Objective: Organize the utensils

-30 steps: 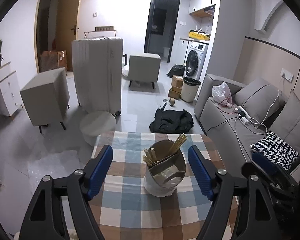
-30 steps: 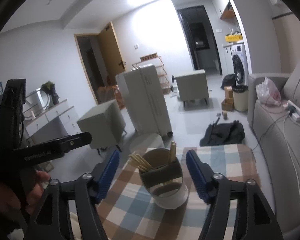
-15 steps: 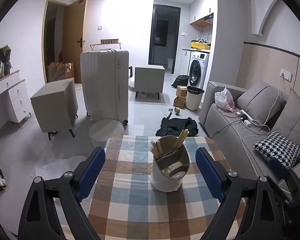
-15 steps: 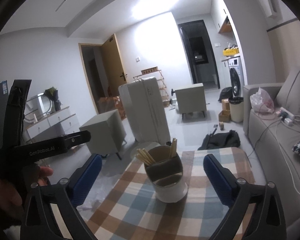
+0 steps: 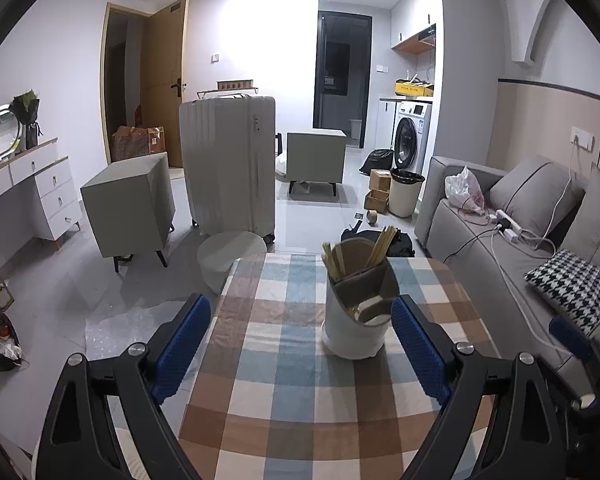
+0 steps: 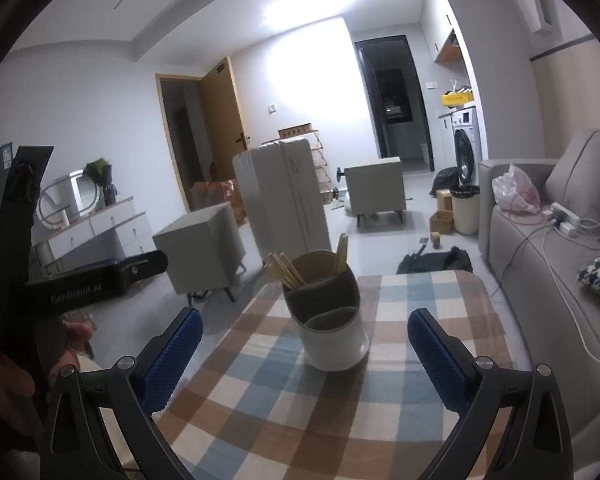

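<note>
1. I am looking at one utensil holder [image 5: 356, 312] standing upright on the checkered tablecloth [image 5: 284, 392]; it is sitting ahead of my left gripper [image 5: 300, 344], nearer the right finger than the left.
2. It is holding wooden chopsticks [image 5: 380, 246] in its taller rear compartment, in two leaning bunches; I cannot count them. The lower front compartment is showing something pale that I cannot make out.
3. My left gripper is hovering over the table with its blue-padded jaws spread wide, gripping nothing.
4. My right gripper [image 6: 304, 348] is also hanging with jaws spread wide and empty; the utensil holder [image 6: 328, 320] is sitting ahead of and between its fingers, clear of both.
5. From the right wrist, I am seeing the left gripper's black body [image 6: 80, 284] off to the left side.
6. I am counting two grippers and one holder.
</note>
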A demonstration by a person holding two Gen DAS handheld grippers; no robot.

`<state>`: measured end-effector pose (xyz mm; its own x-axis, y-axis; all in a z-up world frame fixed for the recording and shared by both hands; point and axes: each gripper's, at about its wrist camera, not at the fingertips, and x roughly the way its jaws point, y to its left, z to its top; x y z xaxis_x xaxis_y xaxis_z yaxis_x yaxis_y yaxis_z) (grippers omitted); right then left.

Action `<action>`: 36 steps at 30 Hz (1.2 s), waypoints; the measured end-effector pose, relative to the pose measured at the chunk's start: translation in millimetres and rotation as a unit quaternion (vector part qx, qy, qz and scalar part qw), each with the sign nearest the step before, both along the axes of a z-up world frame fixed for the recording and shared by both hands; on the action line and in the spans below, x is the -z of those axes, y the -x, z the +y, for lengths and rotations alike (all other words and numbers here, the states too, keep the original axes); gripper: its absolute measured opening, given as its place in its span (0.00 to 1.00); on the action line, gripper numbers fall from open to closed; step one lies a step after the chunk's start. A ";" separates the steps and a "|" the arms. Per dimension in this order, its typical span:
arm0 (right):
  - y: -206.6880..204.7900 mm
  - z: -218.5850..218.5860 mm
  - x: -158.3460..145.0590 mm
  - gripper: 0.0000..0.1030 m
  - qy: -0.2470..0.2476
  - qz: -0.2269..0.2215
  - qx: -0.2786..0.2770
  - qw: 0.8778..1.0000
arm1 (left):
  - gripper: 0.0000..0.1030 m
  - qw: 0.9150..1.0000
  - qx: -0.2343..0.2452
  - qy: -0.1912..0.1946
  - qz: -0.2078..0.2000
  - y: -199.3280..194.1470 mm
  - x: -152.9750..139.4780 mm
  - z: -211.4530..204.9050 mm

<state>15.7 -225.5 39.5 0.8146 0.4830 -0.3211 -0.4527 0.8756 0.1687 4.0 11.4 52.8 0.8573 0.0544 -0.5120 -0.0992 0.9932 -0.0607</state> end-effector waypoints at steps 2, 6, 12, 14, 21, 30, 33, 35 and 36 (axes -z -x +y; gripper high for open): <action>2.2 1.3 2.8 1.00 0.004 0.000 -0.002 1.000 | 0.86 1.000 0.004 -0.002 -0.003 3.8 6.8 -2.8; 5.0 0.9 7.5 1.00 0.007 0.007 -0.003 1.000 | 0.86 1.000 0.007 -0.010 0.007 2.7 13.9 -6.0; 9.0 -3.5 10.1 1.00 0.010 0.013 0.004 1.000 | 0.86 1.000 0.008 -0.008 0.009 4.1 17.9 -4.9; 10.1 -4.3 10.1 1.00 0.008 0.012 0.006 1.000 | 0.86 1.000 0.008 -0.014 0.005 6.1 17.4 -6.3; 12.0 0.9 11.1 1.00 0.018 0.010 0.006 1.000 | 0.86 1.000 0.006 -0.013 0.004 11.9 19.9 -5.5; 11.7 0.6 11.0 1.00 0.016 0.013 0.008 1.000 | 0.86 1.000 0.002 -0.011 0.004 11.9 21.4 -5.3; 11.7 0.6 11.3 1.00 0.019 0.012 0.007 1.000 | 0.86 1.000 -0.001 -0.009 0.004 12.3 21.6 -4.4; 11.7 1.4 11.7 1.00 0.021 0.013 0.006 1.000 | 0.86 1.000 -0.003 -0.008 0.003 12.7 21.4 -4.1; 11.8 1.7 11.7 1.00 0.021 0.013 0.006 1.000 | 0.86 1.000 -0.004 -0.009 0.003 12.6 22.1 -3.8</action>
